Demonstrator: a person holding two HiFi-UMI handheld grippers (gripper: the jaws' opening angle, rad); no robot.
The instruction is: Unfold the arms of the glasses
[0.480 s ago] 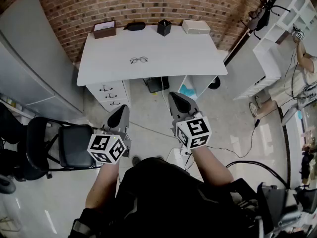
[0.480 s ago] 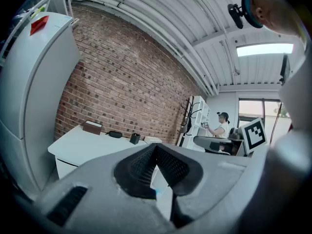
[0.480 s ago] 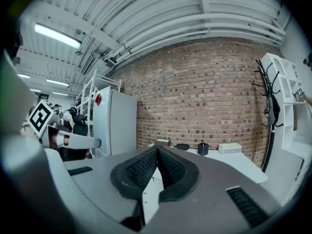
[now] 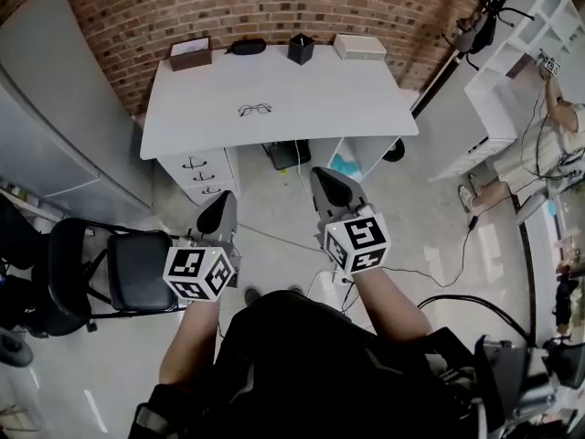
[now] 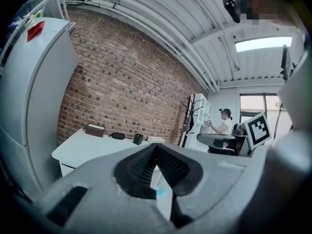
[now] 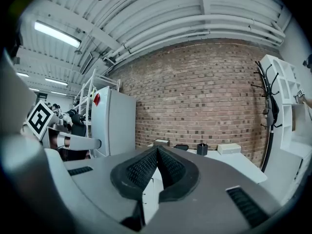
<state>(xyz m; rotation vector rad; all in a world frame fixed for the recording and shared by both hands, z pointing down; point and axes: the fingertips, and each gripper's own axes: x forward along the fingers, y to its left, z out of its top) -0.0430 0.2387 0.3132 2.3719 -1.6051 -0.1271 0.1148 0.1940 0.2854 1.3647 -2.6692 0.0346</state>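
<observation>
Toward the upper middle of the head view, the glasses [image 4: 256, 110] are laid crosswise on the worktop [image 4: 366, 108], well beyond the left gripper [image 4: 223, 210] and right gripper [image 4: 327, 183], both with jaws pressed together on nothing.

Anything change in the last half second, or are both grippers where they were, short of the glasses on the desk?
Nothing visibly changed. The glasses lie in the same spot on the white desk, untouched. The left gripper and the right gripper remain shut and empty, held over the floor short of the desk.
</observation>
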